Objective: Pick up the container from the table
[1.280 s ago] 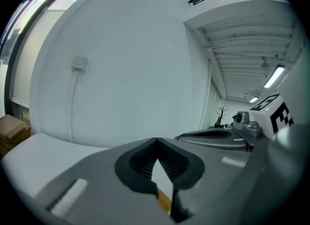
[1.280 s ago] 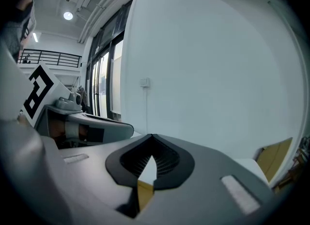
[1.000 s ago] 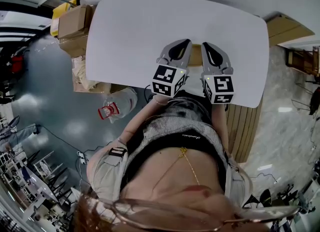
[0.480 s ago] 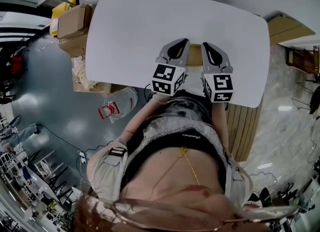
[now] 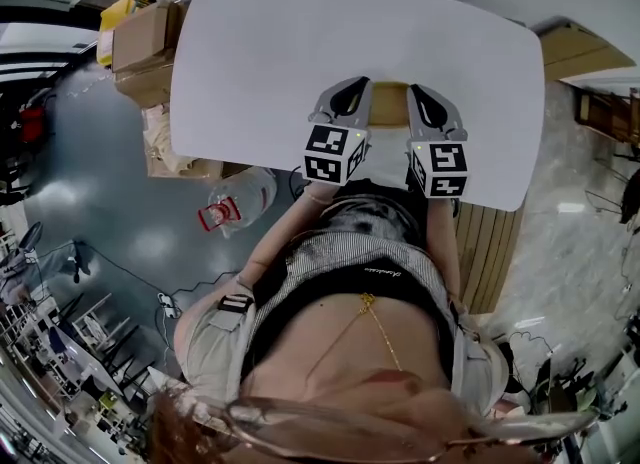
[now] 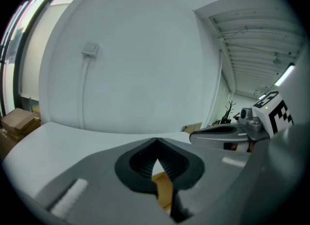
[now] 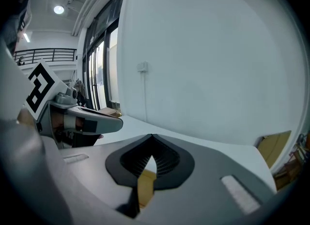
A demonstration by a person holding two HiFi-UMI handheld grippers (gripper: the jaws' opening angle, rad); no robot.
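Near the front edge of the white table (image 5: 260,52), I am seeing the tan cardboard container (image 5: 390,104) sitting between my left gripper (image 5: 366,84) and right gripper (image 5: 412,90). Both are showing jaws closed tip to tip, with tan visible through each gap.

Brown cardboard boxes (image 5: 140,47) are stacked on the glossy grey floor (image 5: 90,182), with a yellow object (image 5: 125,12) just behind them. A clear plastic item with a red label (image 5: 232,204) lies nearby. A pale wooden slatted panel (image 5: 487,252) lies well apart.
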